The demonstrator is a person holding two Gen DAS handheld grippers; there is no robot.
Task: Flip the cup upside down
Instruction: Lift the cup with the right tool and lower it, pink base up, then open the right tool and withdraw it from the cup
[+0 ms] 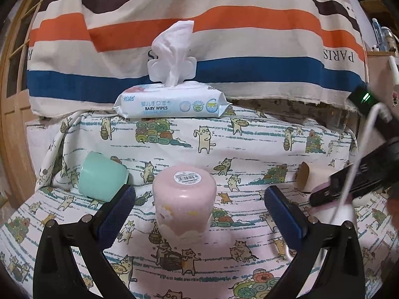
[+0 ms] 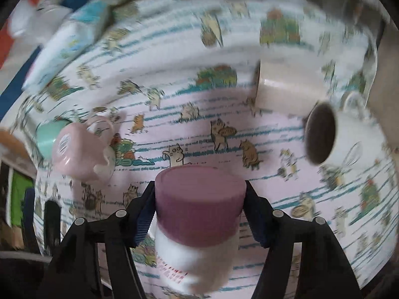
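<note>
1. My right gripper (image 2: pixel 199 199) pinches a purple-based white cup (image 2: pixel 198 221); its lower end is cut off and the whole right view is blurred.
2. My left gripper (image 1: pixel 199 209) is spread wide, the upside-down pink mug (image 1: pixel 184 201) standing between the fingers, untouched.
3. Beyond lies a mint cup (image 1: pixel 101 175) on its side.
4. Farthest, the baby wipes pack (image 1: pixel 172 104) sits on the cat-print cloth (image 1: pixel 249 149).

We are looking at a home: a cat-printed cotton sheet (image 1: pixel 249 154) is covering the surface, a striped orange, blue and brown cloth (image 1: pixel 224 37) is hanging behind, and a white-and-blue pack of baby wipes (image 1: pixel 169 106) is sitting near a wooden-framed door (image 1: pixel 12 94).
</note>
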